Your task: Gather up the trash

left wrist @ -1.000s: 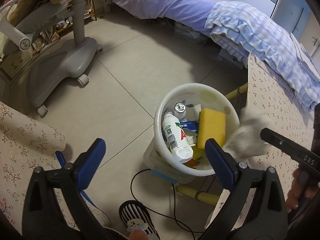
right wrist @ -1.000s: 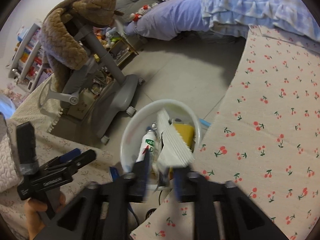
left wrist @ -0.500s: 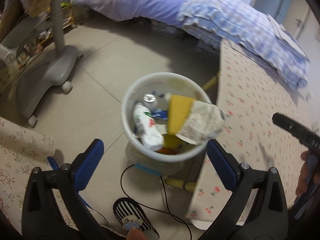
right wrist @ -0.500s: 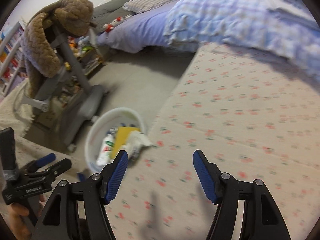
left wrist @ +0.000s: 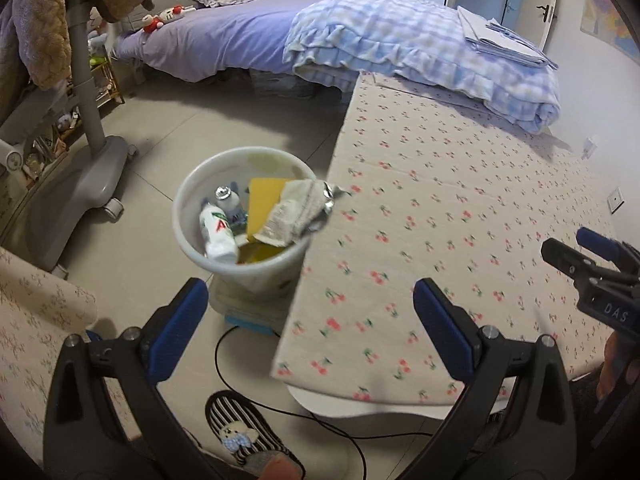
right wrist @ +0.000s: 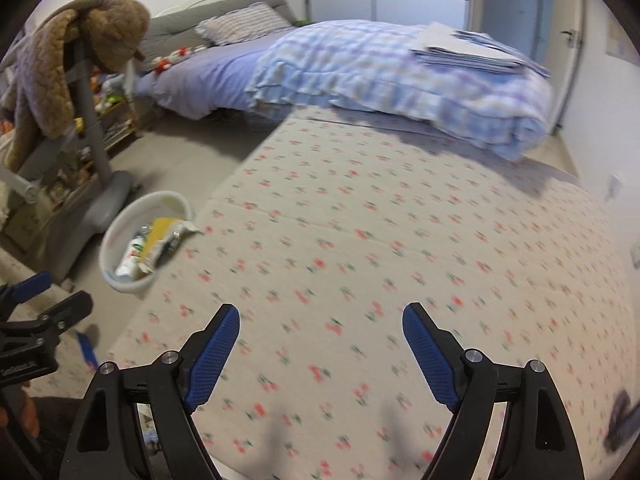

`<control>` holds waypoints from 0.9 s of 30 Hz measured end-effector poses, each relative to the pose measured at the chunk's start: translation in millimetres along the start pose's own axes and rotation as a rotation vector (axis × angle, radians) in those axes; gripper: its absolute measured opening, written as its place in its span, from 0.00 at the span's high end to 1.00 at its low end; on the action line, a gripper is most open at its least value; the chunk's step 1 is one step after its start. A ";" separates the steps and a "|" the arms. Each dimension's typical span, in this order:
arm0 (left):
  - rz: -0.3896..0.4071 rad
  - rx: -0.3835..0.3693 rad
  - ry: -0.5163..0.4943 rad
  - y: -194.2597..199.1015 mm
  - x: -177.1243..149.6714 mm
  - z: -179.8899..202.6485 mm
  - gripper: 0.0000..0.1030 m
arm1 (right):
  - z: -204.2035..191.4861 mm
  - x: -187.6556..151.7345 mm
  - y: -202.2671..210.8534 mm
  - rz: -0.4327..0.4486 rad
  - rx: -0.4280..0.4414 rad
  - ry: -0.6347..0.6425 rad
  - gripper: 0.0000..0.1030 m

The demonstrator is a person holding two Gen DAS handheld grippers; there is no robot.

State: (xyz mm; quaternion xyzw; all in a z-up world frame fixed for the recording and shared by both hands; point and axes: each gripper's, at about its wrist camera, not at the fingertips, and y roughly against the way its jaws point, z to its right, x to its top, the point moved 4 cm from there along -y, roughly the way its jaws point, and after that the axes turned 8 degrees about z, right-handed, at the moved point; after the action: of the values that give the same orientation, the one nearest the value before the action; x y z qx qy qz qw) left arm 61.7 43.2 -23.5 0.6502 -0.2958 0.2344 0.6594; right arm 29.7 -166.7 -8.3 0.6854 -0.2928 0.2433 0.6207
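A white trash bin (left wrist: 188,236) stands on the floor beside the table's left edge; it also shows in the right wrist view (right wrist: 110,248). It holds a white bottle (left wrist: 216,234), a yellow sponge (left wrist: 262,208) and a crumpled wrapper (left wrist: 300,210) lying across its rim. My left gripper (left wrist: 310,320) is open and empty, above the floor and table corner in front of the bin. My right gripper (right wrist: 320,356) is open and empty over the cherry-print tablecloth (right wrist: 400,240). It also appears at the right edge of the left wrist view (left wrist: 592,264).
A grey chair base on wheels (left wrist: 88,184) stands left of the bin. A bed with a blue checked quilt (left wrist: 420,44) lies behind the table. A black cable (left wrist: 240,360) and a striped slipper (left wrist: 240,428) are on the floor. A dark object (right wrist: 622,424) sits at the table's right edge.
My right gripper let go of the wrapper into the bin, opened, and swung right over the table. The left gripper view shifted right too.
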 end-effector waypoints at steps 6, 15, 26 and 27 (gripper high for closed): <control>0.040 0.039 -0.025 10.6 -15.1 16.4 0.01 | 13.5 -29.2 21.4 0.074 -0.098 -0.015 0.17; 0.078 0.063 -0.010 12.0 -24.0 24.9 0.01 | 18.7 -38.7 21.8 0.111 -0.155 -0.026 0.17; 0.067 0.061 -0.019 9.8 -27.8 29.0 0.01 | 18.8 -42.2 19.7 0.099 -0.137 -0.049 0.17; 0.066 0.059 -0.017 10.3 -27.9 28.7 0.01 | 18.5 -42.1 19.5 0.101 -0.138 -0.049 0.17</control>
State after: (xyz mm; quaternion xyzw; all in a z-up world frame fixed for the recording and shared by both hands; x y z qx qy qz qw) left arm 32.2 17.2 -36.1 0.6613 -0.3154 0.2592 0.6293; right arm -14.5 -182.0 -25.9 0.6312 -0.3581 0.2369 0.6460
